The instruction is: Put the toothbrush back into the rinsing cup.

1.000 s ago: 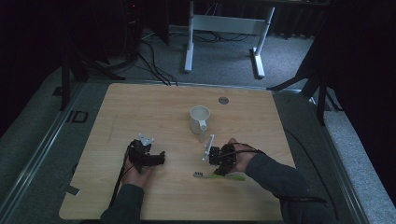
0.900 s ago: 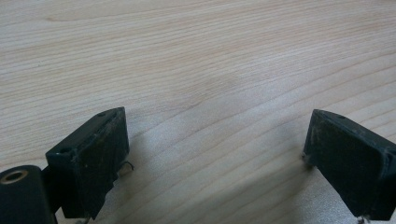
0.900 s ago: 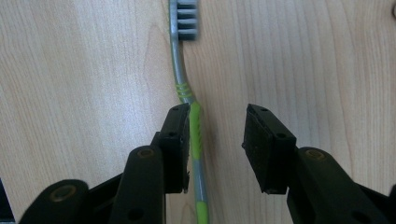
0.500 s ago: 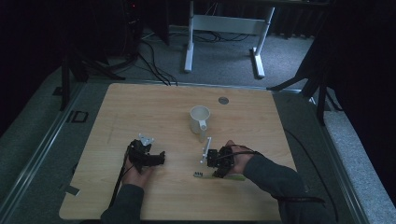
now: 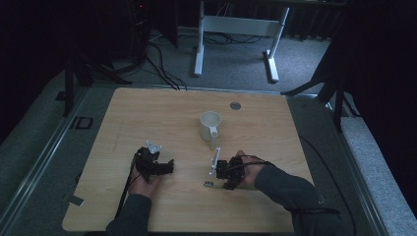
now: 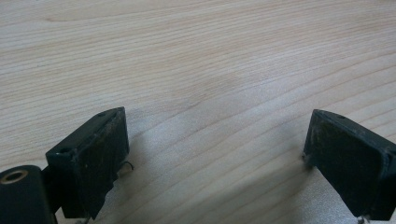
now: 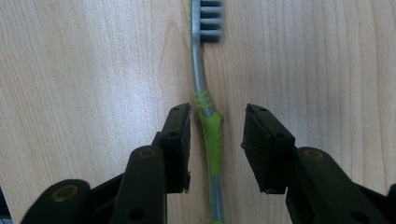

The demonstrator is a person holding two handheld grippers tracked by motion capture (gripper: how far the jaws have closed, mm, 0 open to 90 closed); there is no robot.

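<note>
- Toothbrush (image 7: 206,109) lies flat on the worktop (image 5: 147,113), near side, right of centre. Bristle head points away from the right gripper (image 7: 215,140); in the high view the head sits at about (image 5: 209,185).
- Right gripper: jaws part open, straddling the green grip section of the handle, 1 jaw each side. Left jaw close to the handle, maybe touching; right jaw clear. Nothing clamped yet.
- Handling, my read: light, stiff plastic, slim and low on the wood, green part probably rubbery. Best hold is that thick green section; grey neck looks thinner and could slip or twist.
- Left gripper (image 6: 215,154): jaws wide apart, empty, bare wood between them. It rests in the left hand (image 5: 145,181), well apart from the toothbrush.
- White mug (image 5: 210,126) stands farther off, beyond the right gripper, handle toward the near side.
- Small grey disc (image 5: 235,105) near the far edge. Nothing blocks the toothbrush.
</note>
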